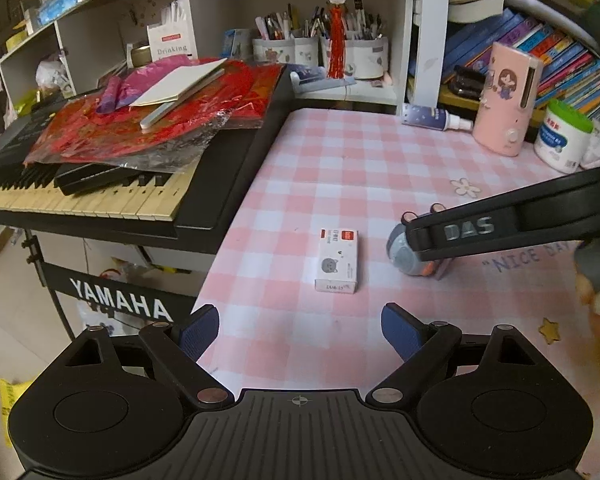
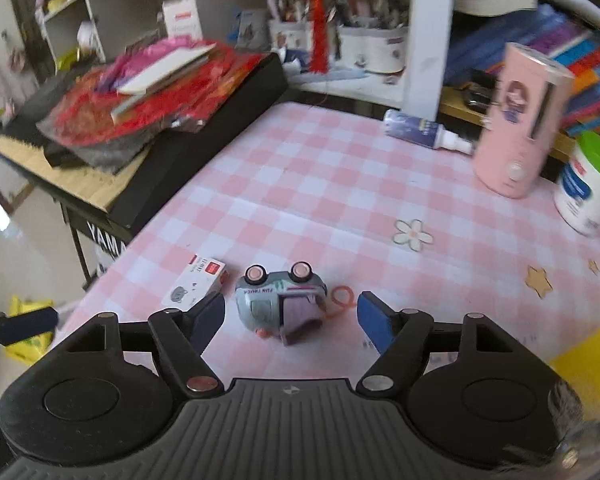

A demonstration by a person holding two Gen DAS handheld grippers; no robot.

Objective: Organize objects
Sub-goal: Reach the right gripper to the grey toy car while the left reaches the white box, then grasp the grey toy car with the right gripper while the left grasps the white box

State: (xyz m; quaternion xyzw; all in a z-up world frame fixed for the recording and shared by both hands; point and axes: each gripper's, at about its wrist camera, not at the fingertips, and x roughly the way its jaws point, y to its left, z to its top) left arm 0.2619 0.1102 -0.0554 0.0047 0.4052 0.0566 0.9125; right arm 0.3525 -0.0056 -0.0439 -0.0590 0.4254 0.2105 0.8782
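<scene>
Low in the right wrist view, the right tongs [image 2: 291, 320] stand wide apart with nothing clamped, their blue pads flanking a small toy truck [image 2: 280, 306] that lies on its side on the pink checked desk [image 2: 340, 184], wheels toward the far end of the frame. An orange loop [image 2: 342, 296] trails from the truck toward the right pad. Just left of the truck, close to the left pad, sits a small white cat-printed box [image 2: 194, 286].

At the bottom of the left wrist view, the left tongs [image 1: 300, 332] are likewise spread and empty, hovering short of the same box, which lies flat at centre frame, not far from the desk's left edge.

The likeliest slip, as a judgement: the truck is rounded and tipped over, so pads closing on its curved body could squirt it forward or roll it. The left pad could nudge the box toward the nearby edge, beyond which lie the floor and the Yamaha keyboard [image 1: 100, 200]. The orange loop could snag a pad and drag the toy. With both tongs working so close together, they might also collide.

Farther back, at right of frame, a spray bottle [image 2: 424, 132] lies on its side; a tall pink dispenser [image 2: 520, 132] and a green-lidded tub [image 2: 588, 188] stand upright, and a careless sweep could topple the dispenser.
</scene>
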